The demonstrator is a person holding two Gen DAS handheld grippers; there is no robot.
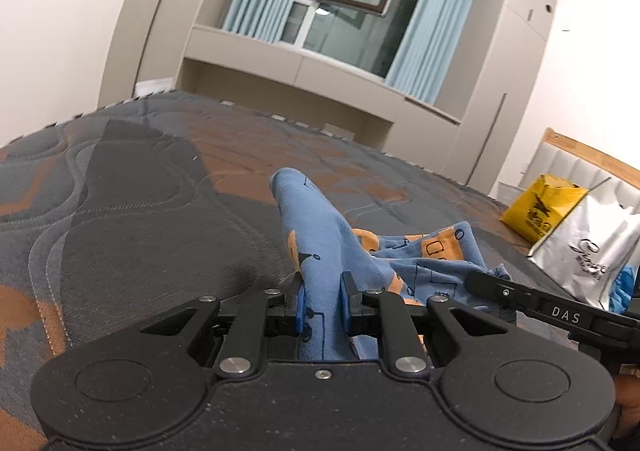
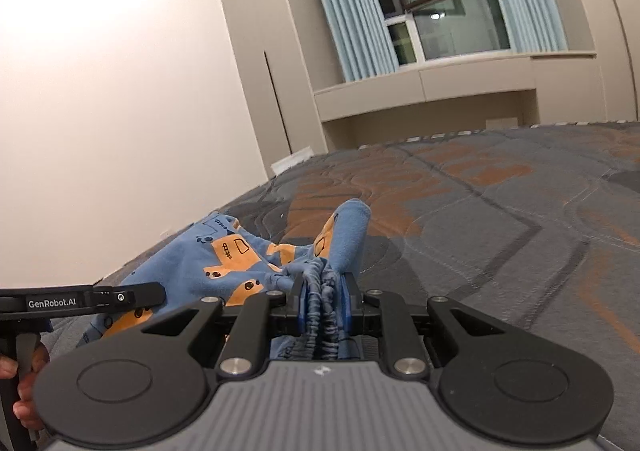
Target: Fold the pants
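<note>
Small blue pants (image 1: 320,251) with orange vehicle prints are held up over a quilted grey and orange mattress (image 1: 140,191). My left gripper (image 1: 323,291) is shut on a blue fold of the cloth, which rises past the fingertips. My right gripper (image 2: 325,291) is shut on the gathered elastic waistband (image 2: 324,307). In the right wrist view the pants (image 2: 200,263) spread to the left between the two tools. The right gripper's arm (image 1: 540,307) shows at the right of the left wrist view. The left gripper's arm (image 2: 80,299) shows at the left of the right wrist view, with a hand (image 2: 28,391) on its handle.
A yellow bag (image 1: 540,207) and a white plastic bag (image 1: 588,247) lie on the mattress by the padded headboard (image 1: 580,163). Beyond the bed's far edge are beige cabinets (image 1: 280,67), a window with blue curtains (image 1: 432,19) and a white wall (image 2: 120,91).
</note>
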